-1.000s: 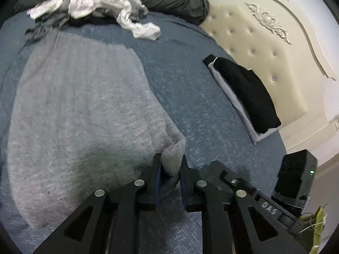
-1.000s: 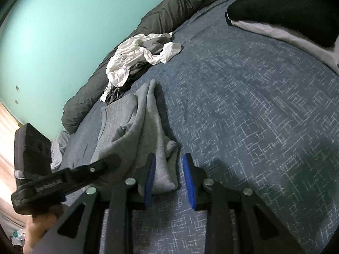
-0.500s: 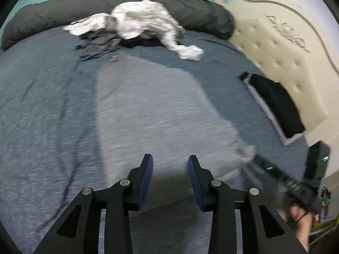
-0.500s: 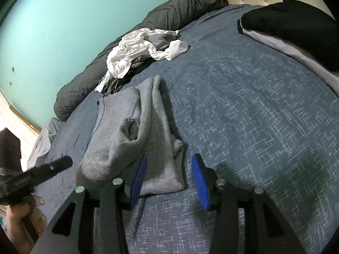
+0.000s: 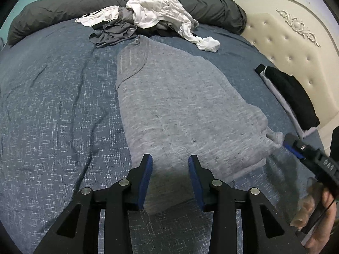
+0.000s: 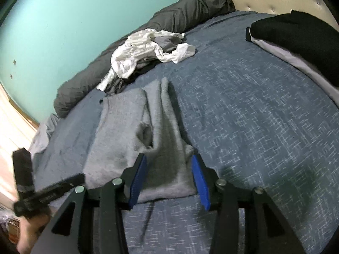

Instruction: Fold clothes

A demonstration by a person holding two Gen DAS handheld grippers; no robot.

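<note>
Since a second ago, both grippers have let go of the grey knitted garment [image 5: 178, 110]: then the left one pinched its corner between near-shut pads, and it has since pulled back across the bed to the garment's near hem. The left gripper [image 5: 170, 180] now hovers with its blue-padded jaws spread partway, nothing pressed between them; the garment's near edge lies below and between the pads, untouched as far as the view shows. The right gripper [image 6: 169, 173] stands likewise spread, its pads flanking the folded-over end of the same garment without pinching it.

Taking the garment as the landmark: it lies folded lengthwise on the dark blue patterned bedspread [image 5: 53, 110], running away from the left gripper, its ribbed band at the far end. In the right wrist view a loose fold bulges up near its middle. Beside its right corner, in the left wrist view, the right gripper's tip and the hand [image 5: 315, 211] holding it show. Well to the garment's right, against the cream tufted headboard [image 5: 296, 48], sits a stack of folded black and pale clothes [image 5: 290, 97]. Just beyond the garment's far end lies a heap of white and grey crumpled clothes [image 5: 152, 19], and behind that a dark grey rolled duvet [image 5: 53, 10].
</note>
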